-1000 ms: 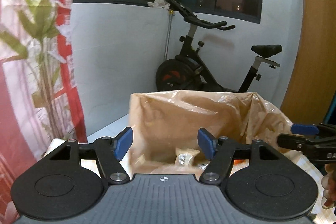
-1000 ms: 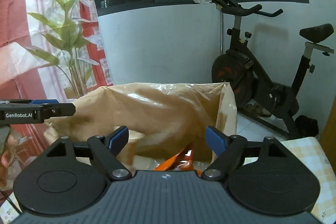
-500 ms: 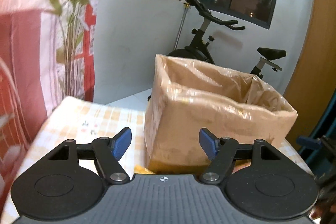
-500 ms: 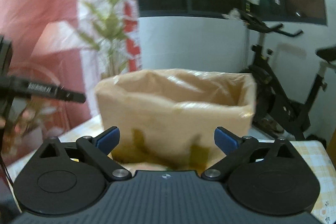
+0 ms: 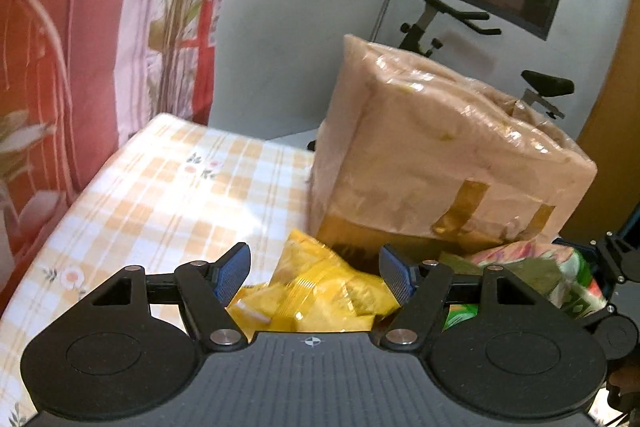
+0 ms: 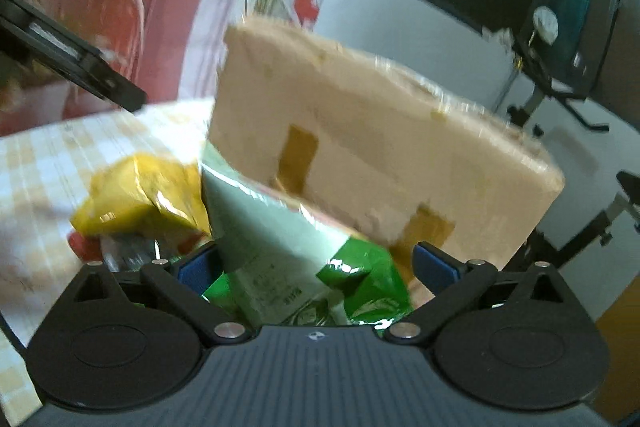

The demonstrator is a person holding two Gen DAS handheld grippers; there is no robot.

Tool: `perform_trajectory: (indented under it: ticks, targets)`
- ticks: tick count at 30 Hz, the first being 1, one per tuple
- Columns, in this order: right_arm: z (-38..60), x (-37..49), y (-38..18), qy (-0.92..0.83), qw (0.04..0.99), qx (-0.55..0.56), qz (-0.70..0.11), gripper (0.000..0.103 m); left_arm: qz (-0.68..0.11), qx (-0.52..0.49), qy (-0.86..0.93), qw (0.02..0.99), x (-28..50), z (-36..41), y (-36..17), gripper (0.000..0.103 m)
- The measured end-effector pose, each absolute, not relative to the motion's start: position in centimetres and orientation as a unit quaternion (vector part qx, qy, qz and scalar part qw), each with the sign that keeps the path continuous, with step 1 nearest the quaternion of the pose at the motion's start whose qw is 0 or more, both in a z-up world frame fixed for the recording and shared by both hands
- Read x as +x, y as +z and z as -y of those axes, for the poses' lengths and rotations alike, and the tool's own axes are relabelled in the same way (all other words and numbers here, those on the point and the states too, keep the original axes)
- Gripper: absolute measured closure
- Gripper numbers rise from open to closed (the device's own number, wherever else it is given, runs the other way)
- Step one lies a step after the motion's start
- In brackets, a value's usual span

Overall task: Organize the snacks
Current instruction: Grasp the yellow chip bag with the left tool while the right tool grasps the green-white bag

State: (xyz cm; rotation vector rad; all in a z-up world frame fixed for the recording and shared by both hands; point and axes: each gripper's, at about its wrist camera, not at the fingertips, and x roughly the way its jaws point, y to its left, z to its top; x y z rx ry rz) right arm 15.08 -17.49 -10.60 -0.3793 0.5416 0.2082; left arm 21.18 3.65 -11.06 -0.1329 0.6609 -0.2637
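Checked tablecloth (image 5: 168, 187), taped box (image 5: 440, 163) behind. Left gripper (image 5: 314, 273) part open, empty, straddling yellow packet (image 5: 320, 299) dead ahead. Right gripper (image 6: 316, 263) opening wide around green packet (image 6: 288, 251), nothing gripped.

Each view is taken from just behind a gripper's own two fingers and is aimed forward and somewhat downward across the checked tablecloth (image 5: 168, 187), close above the snack packets. In the left wrist view the yellow packet (image 5: 320, 291) is seen nearest, with the wrapped box (image 5: 440, 155) behind it toward the table's far edge; in the right wrist view, which is tilted and blurred, the green packet (image 6: 288, 259) is seen nearest. The wrapped box (image 6: 380, 147), the yellow packet (image 6: 136, 203), the green packet (image 5: 560, 279) and the exercise bike (image 5: 440, 11) are shared by both views.
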Motion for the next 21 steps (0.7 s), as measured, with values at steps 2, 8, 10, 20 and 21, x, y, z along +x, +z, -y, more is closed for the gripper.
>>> perform_trajectory:
  ticks: [2,8,10,20,21]
  targets:
    - [17.8,15.8,-11.3,0.094,0.941,-0.163,-0.281,0.002,-0.329,-0.063,-0.127,0.933,21.2,-3.6,-11.5,0.03]
    - [19.9,15.1,-11.4,0.082,0.953,-0.09,-0.277,0.014,-0.347,-0.04,-0.145,0.926,21.3,-2.9,-13.4,0.024]
    - [20.5,14.6,-11.3,0.08,0.956,-0.075,-0.274,0.017,-0.356,-0.029,-0.159,0.92,21.5,-2.4,-14.1,0.023]
    - [21.1,13.5,-10.5,0.078,0.958,-0.056,-0.271,0.018,-0.367,0.083,-0.182,0.908,22.6,0.3,-16.3,0.013]
    - [21.0,13.5,-10.6,0.077,0.958,-0.056,-0.27,0.018,-0.368,0.092,-0.178,0.908,22.8,0.4,-16.5,0.013]
